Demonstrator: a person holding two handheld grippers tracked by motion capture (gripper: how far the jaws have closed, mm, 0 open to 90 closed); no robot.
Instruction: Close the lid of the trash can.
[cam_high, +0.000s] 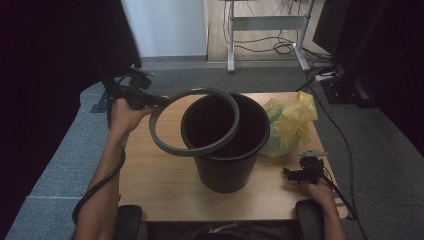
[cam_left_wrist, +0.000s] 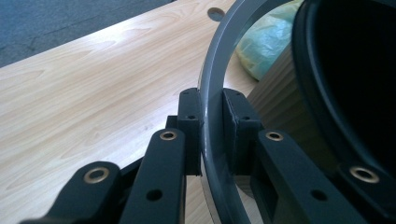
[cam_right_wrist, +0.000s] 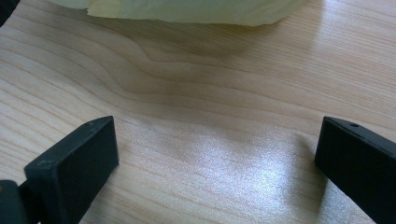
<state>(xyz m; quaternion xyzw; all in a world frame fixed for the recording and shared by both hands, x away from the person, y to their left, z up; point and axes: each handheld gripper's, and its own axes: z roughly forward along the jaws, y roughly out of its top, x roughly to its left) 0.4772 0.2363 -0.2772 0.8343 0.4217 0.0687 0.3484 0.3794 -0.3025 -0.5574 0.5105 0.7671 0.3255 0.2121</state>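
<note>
Black bin (cam_high: 227, 155) sitting mid-table, just right of the left gripper (cam_high: 150, 101), yellow bag (cam_high: 287, 125) squished up beyond the right gripper (cam_high: 295, 174). Grey ring (cam_high: 195, 121) tilted over the bin's rim, pinched tight in the left gripper's jaws. Right gripper's jaws spread wide, nothing between, low over the wood.

Bin (cam_high: 227, 165) sits mid-bench (cam_high: 160, 185), the ring (cam_high: 172, 145) tilted over its left rim, the bag (cam_high: 287, 125) just behind-right of it.
</note>
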